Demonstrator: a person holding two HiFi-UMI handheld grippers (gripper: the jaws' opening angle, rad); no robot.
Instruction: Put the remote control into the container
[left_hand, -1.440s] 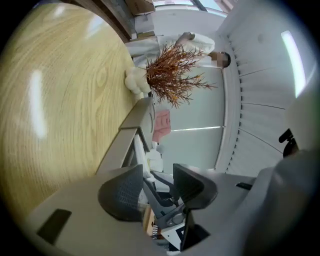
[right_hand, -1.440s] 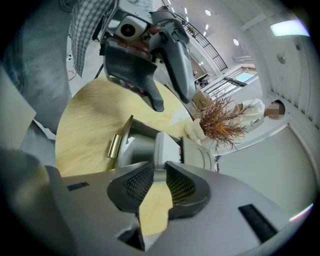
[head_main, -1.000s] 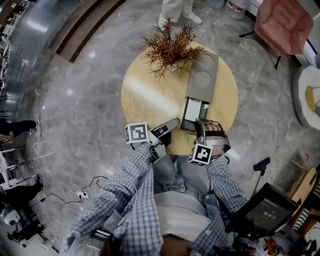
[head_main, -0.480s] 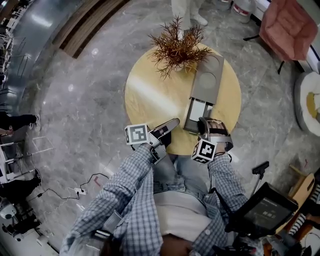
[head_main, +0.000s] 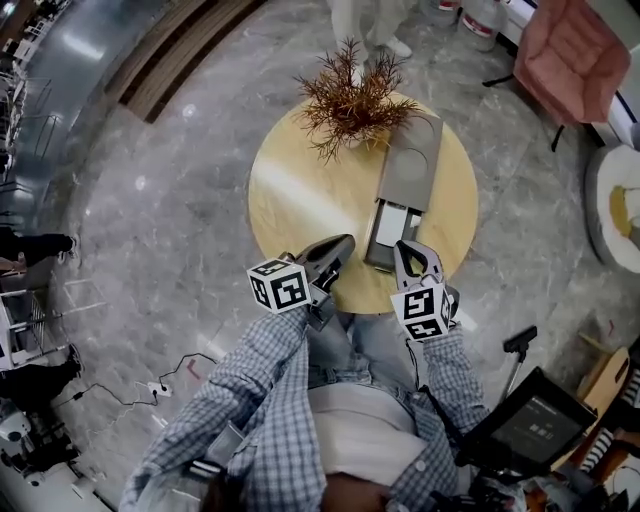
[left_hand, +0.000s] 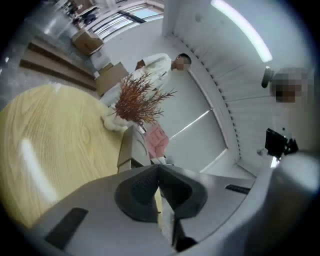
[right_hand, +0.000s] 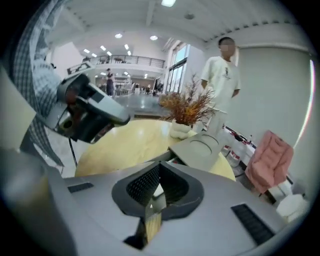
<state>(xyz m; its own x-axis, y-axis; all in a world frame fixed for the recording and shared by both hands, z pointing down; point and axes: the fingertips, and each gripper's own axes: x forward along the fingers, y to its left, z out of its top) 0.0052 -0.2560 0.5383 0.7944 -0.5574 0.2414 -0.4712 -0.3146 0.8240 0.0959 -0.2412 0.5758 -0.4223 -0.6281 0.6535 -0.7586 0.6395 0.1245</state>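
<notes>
Head view: the left tool and the right tool hang over the near edge of the counter. The white remote control lies in the open near end of the grey container; its buttons are too small to make out.

Left gripper view: the jaws are pressed together with nothing between them, and the remote control is hidden.

Right gripper view: the jaws meet and hold nothing.

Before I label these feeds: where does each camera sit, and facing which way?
Head view: on the head, steeply down at table, left tongs, right tongs, plaid sleeves.
Left gripper view: on left tongs, along closing, empty jaws toward plant.
Right gripper view: on right tongs, facing container; left tongs, sleeve show.
Gripper views share plant, container.
</notes>
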